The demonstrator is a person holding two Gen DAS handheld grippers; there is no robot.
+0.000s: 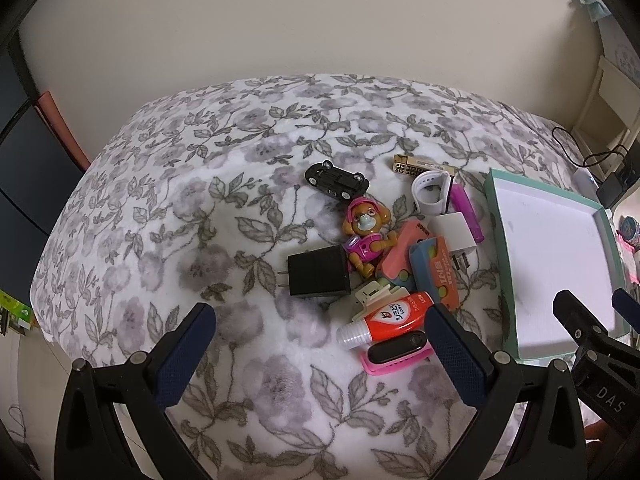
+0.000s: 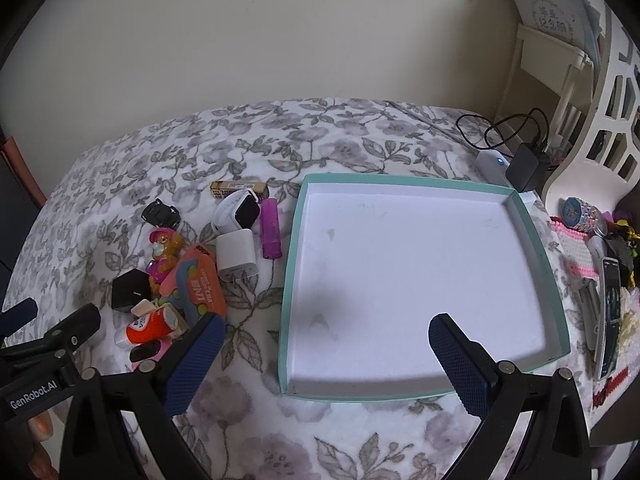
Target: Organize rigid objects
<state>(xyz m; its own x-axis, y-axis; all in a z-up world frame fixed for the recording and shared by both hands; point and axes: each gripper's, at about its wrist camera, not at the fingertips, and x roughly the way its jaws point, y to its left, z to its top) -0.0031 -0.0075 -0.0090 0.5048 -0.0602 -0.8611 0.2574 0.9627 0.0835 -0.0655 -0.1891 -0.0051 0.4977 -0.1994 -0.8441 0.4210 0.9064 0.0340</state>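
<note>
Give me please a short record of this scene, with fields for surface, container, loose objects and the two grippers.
surface: floral blanket
container: shallow teal tray, white inside, nothing in it
loose objects: piled left of the tray: black toy car, dog figure, black charger, white charger, purple tube, orange glue tube
left gripper: open, holding nothing
right gripper: open, holding nothing

Your bed [image 2: 280, 140], floral blanket: teal tray [image 2: 532, 236] on right, toy pile beside it on left — black car [image 1: 336, 180], pup figure [image 1: 366, 236], black charger [image 1: 318, 276], white charger [image 2: 236, 254], purple tube [image 2: 270, 228].
</note>
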